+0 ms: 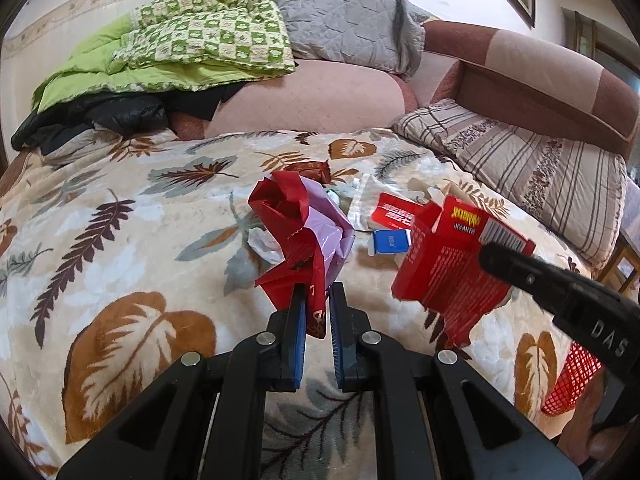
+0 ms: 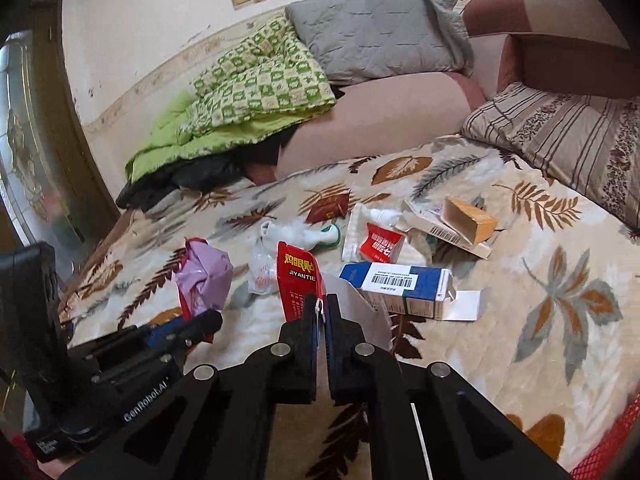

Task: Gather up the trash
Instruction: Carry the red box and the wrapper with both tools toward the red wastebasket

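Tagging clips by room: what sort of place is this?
Most likely a bedroom: a bed under a leaf-print blanket, a striped pillow at its head, and folded green quilts piled alongside.

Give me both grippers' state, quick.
Left gripper: closed on the red and lilac wrapper.
Right gripper: closed on the red carton.

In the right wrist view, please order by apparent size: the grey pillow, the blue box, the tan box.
1. Grey pillow, largest although farthest.
2. Blue box.
3. Tan box, smallest; it lies farther than the blue box, so the true difference is unsure.
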Motion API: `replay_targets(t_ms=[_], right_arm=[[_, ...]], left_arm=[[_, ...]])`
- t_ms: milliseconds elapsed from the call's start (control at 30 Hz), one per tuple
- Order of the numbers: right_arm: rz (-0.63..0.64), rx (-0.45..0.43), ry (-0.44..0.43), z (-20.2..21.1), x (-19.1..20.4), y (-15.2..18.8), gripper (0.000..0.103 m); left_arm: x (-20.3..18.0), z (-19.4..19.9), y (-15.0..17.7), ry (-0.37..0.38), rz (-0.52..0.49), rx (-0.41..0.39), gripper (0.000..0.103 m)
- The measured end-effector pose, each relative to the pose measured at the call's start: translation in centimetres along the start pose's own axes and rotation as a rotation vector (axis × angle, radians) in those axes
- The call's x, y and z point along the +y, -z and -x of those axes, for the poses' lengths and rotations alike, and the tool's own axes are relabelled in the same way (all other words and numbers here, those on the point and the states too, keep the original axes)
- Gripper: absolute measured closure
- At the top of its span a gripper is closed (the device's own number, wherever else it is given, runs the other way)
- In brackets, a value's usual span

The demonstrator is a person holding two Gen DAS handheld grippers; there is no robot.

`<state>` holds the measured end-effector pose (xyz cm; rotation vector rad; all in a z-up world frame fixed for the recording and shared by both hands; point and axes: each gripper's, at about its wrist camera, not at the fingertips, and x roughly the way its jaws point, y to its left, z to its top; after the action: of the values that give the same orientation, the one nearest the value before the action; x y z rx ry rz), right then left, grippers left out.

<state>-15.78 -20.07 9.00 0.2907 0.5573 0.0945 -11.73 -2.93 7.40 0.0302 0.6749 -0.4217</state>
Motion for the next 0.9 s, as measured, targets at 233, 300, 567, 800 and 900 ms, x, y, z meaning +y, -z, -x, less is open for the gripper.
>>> replay_targets(t_ms=[233,300,567,800,900], right_arm=[[-0.070,-0.029,-0.016,1.9,-1.0,-0.3,0.099],[-0.083,-0.034,-0.012,2.7,-1.2,-0.2,0.099],[-0.115,-0.080,0.027,7.1,-3.4,-0.8,0.099],[-0.188,-0.079,0.064,9.8,-6.6,-0.4,0.099],[-0.205,-0.092,0.081,11.0,-7.7,-0.5,0.099]], left_arm=[[-1.2,0.2,0.2,0.005,-0.052,-0.002,0.093],[-1.8,0.3,0.2,0.004,-0.076,-0.004,0.093],[-5.0,1.3,-0.1,0.035,-0.163,-0.020,0.093],[-8.1,1.9,-0.9,0.081,-0.214,-0.029,0.093],[-9.6,1.8,-1.1,0.107,-0.237,-0.024,0.092]])
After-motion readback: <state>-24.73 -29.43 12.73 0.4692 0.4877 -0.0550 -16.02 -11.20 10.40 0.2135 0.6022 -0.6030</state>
